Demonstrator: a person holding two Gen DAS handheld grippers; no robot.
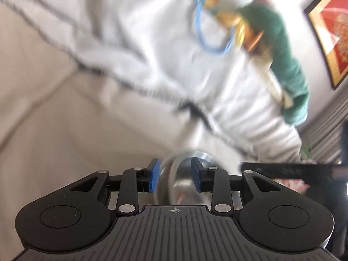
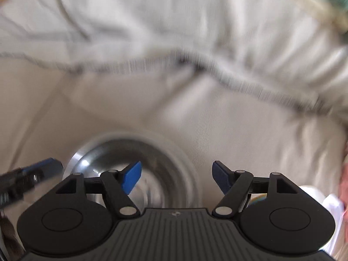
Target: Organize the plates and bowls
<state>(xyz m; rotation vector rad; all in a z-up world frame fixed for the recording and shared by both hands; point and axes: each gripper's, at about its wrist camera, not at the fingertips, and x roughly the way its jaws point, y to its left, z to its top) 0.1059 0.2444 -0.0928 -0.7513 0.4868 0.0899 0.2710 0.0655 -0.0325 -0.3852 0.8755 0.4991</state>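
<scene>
A shiny steel bowl lies on a beige cloth surface, blurred by motion. In the left wrist view its rim stands between the blue pads of my left gripper. The jaws are apart and I see a gap beside the rim, so the pads do not press on it. From the right wrist view, the left gripper's fingers sit at the bowl's left edge. My right gripper hangs open above the bowl's right half with nothing between its fingers. A black bar at the right of the left wrist view is the right gripper's finger.
A pale blanket with dark trim is heaped behind the bowl on the beige cloth. A blurred blue-rimmed item and a green cloth lie further back. A red framed picture hangs at the right.
</scene>
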